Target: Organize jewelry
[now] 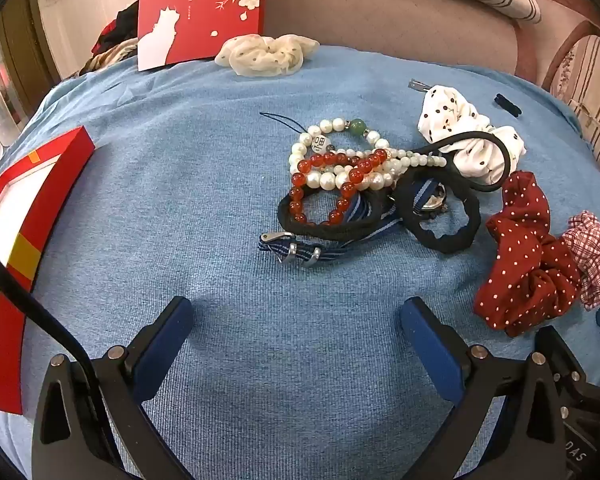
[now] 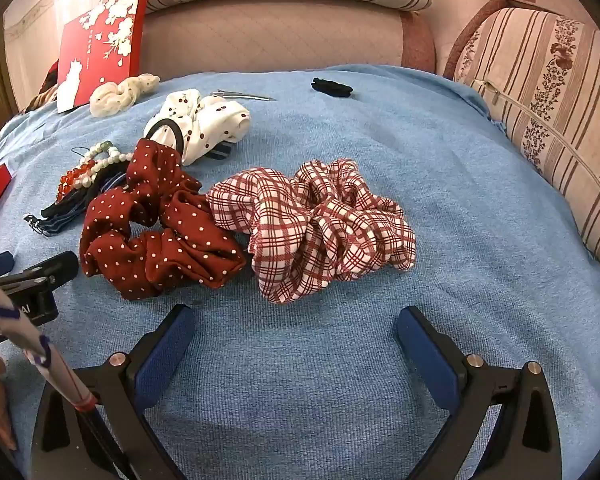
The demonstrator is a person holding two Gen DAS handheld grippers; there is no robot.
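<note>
On the blue towel (image 1: 204, 168) lies a tangle of pearl bracelets (image 1: 340, 176), a red bead bracelet (image 1: 332, 192), black hair ties (image 1: 440, 216) and a striped watch strap (image 1: 296, 250). My left gripper (image 1: 296, 320) hovers open just in front of this pile, nothing between its fingers. A dark red dotted scrunchie (image 2: 156, 224) and a red plaid scrunchie (image 2: 316, 228) lie side by side. My right gripper (image 2: 294, 328) stands open right before the plaid one, empty. A white cherry-print scrunchie (image 2: 204, 124) lies behind them.
An open red box (image 1: 20, 232) with a white inside sits at the left edge. Its red lid (image 1: 204, 8) leans upright at the back, a cream scrunchie (image 1: 264, 56) before it. A metal hair clip (image 2: 244, 96) and a small black tie (image 2: 332, 87) lie far back. Striped cushions (image 2: 548, 112) border the right.
</note>
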